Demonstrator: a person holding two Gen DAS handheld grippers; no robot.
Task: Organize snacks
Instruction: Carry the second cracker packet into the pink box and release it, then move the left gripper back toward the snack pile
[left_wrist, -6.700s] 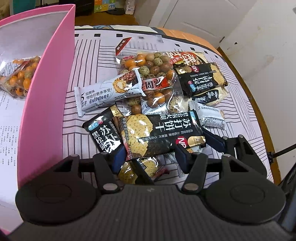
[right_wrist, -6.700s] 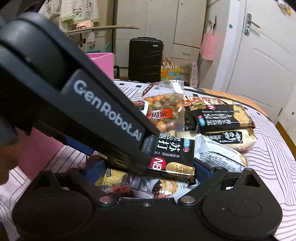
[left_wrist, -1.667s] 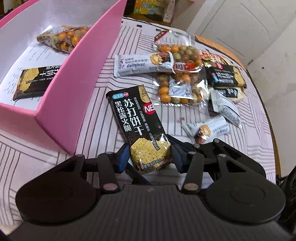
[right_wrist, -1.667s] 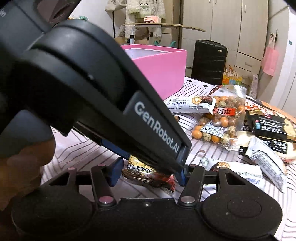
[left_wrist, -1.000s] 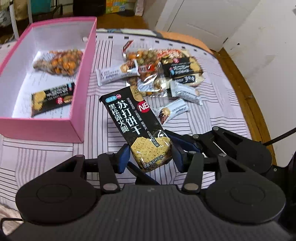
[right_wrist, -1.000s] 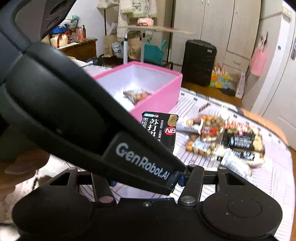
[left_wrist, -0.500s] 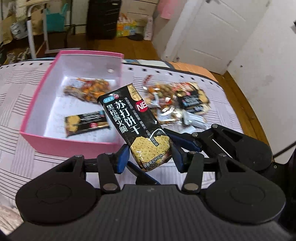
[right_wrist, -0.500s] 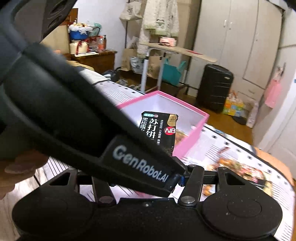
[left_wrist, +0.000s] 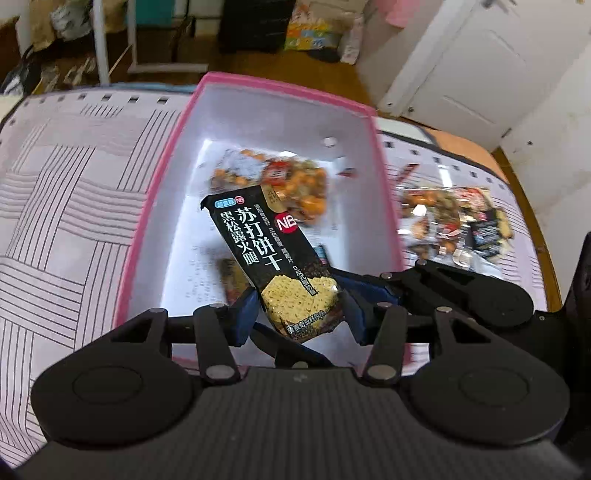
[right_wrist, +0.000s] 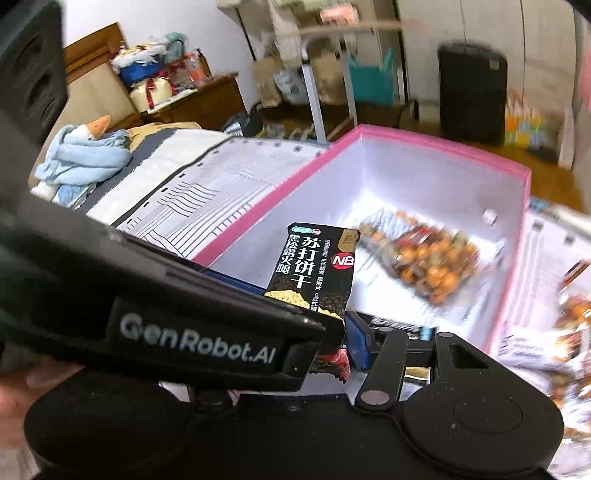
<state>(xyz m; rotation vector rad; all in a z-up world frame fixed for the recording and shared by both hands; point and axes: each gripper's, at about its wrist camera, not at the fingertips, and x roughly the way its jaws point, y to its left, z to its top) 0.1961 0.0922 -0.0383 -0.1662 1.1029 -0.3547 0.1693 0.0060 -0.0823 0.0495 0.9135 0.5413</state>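
Note:
A black cracker packet (left_wrist: 266, 243) with white lettering stands tilted above the open pink box (left_wrist: 162, 177). My left gripper (left_wrist: 299, 314) is shut on the packet's lower end, one blue pad on each side. My right gripper (right_wrist: 325, 350) comes in from the right and also closes on that lower end; its left finger is hidden behind the left gripper's black body (right_wrist: 166, 325). The packet (right_wrist: 314, 266) rises above both. Inside the box (right_wrist: 443, 144) lie a bag of mixed nuts (left_wrist: 288, 181) and another dark packet (left_wrist: 231, 273), partly hidden.
More snack packets (left_wrist: 454, 218) lie in a blurred pile on the striped bedsheet (left_wrist: 66, 206), right of the box. A blue cloth with a toy goose (right_wrist: 81, 155) sits at the bed's far left. A hand (right_wrist: 37, 373) shows at the lower left edge.
Both grippers have carried the cracker packet sideways from over the sheet to over the pink box. The grip on the packet looks the same.

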